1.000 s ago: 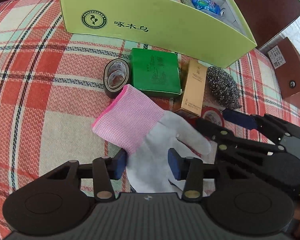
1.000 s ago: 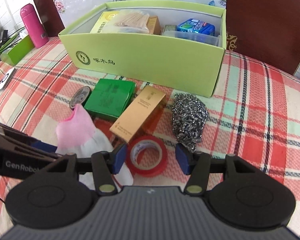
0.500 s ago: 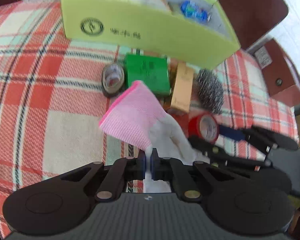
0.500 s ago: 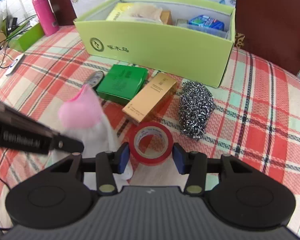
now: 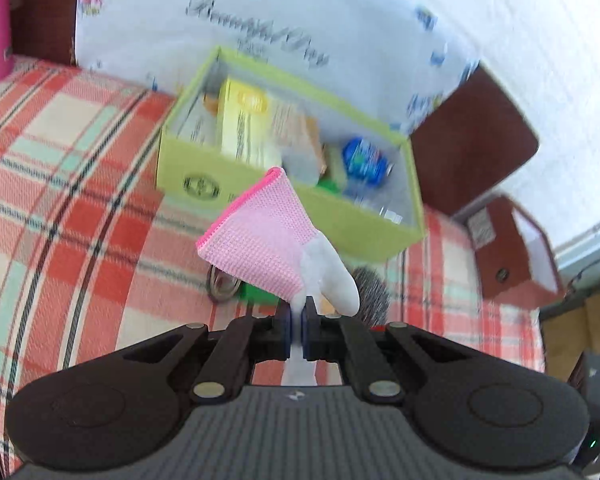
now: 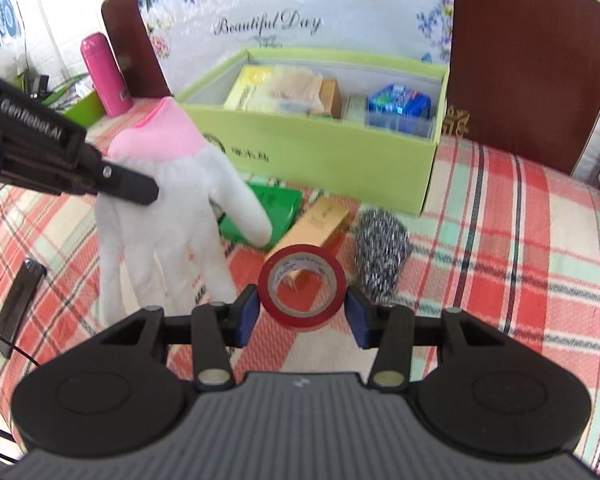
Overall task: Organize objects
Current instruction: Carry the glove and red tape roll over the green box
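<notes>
Pink at the cuff and white through the palm, a knitted glove (image 6: pixel 168 184) hung clear of the checked tablecloth (image 6: pixel 512 216), pinched in the left gripper (image 5: pixel 296 330), whose blue pads were pressed together on a fold of the white fabric; its jaws had just been closing onto that cloth. In the right wrist view the glove dangled at the left, fingers pointing down toward the cloth, the cuff uppermost. The right gripper (image 6: pixel 302 312) held a roll of red tape (image 6: pixel 302 286) upright between its pads, one pad against each side of the roll, the jaws having just narrowed around it, and the roll looked lifted off the cloth. Beyond the tape lay a gold carton (image 6: pixel 320 222), with a flat green packet (image 6: pixel 276 210) to its left, partly behind the glove, and a steel wool scourer (image 6: pixel 380 248) to its right. Farther back stood an open lime-green box (image 6: pixel 324 148) already holding a yellow pack, a blue packet and other small goods. A pink flask (image 6: pixel 104 76) stood at the far left, and a dark phone (image 6: pixel 16 308) lay on the near left of the cloth.
</notes>
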Available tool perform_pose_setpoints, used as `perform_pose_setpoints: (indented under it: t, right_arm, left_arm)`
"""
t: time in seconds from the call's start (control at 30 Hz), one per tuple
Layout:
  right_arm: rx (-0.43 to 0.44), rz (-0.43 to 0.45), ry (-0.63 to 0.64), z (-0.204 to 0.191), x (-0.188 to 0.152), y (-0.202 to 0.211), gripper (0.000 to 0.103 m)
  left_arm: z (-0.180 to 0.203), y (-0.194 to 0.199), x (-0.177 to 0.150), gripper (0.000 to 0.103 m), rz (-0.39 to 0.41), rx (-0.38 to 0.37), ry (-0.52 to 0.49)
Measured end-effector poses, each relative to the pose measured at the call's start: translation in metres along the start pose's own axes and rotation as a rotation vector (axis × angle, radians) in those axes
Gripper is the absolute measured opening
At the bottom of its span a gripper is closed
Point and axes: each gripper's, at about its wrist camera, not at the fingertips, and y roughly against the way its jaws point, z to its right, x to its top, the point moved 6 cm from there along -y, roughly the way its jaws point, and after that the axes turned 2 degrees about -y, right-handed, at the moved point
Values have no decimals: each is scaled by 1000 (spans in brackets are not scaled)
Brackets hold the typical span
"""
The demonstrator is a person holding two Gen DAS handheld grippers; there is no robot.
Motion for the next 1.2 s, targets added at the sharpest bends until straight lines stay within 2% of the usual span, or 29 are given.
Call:
perform_pose_setpoints:
  t: [0.27, 0.5, 0.8, 1.03, 1.1, 1.13, 1.17, 1.2]
  right_arm:
    - [3, 99, 11, 7, 44, 17, 45]
    - [-5, 175, 36, 12, 89, 21, 45]
    - [-38, 242, 37, 34, 141, 13, 45]
    - [-34, 204, 20, 46, 155, -28, 46]
    - [-28, 188, 19, 45, 157, -43, 46]
    - [-21, 179, 25, 43, 157, -51, 47]
    - [-12, 165, 33, 41, 156, -60, 53]
    - [-5, 144, 42, 40, 155, -68, 72]
  left_arm:
    - [14, 16, 59, 3, 121, -33, 18]
    - [28, 6, 109, 4, 203, -53, 76]
    - [36, -50, 142, 4, 173, -60, 113]
    - [6, -98, 141, 4, 108, 21, 113]
    - [-1, -102, 139, 18, 104, 61, 85]
    - [-4, -103, 138, 40, 99, 72, 75]
    - [-6, -101, 137, 63, 96, 83, 72]
    - [-8, -97, 134, 68, 110, 94, 66]
